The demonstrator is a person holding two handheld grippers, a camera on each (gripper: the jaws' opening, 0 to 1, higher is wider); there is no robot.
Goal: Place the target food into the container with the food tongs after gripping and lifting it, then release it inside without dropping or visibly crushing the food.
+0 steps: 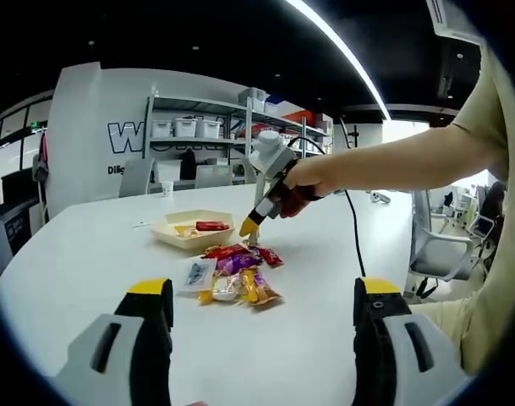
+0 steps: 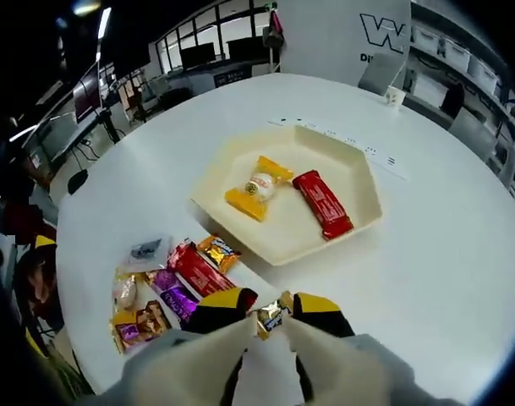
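Table (image 2: 460, 254): your right tongs (image 2: 271, 315) are clamped on a small gold-wrapped candy (image 2: 269, 316), lifted above the pile, short of the tray (image 2: 358, 165). Carry it over w/ light, steady pressure, lower, then open. Left tongs (image 1: 261, 296) apart, idle. Count: 1 tray holding 2 sweets; approx. 7 wrapped pcs in the pile (image 2: 168, 283).

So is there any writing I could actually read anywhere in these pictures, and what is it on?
"W", large dark letters cut off by shelving, on the white wall panel; the same "W" shows in the right gripper view.
"Di", smaller line beneath it, the rest hidden.
Print on the candy wrappers and the red bar in the tray: too small to read.
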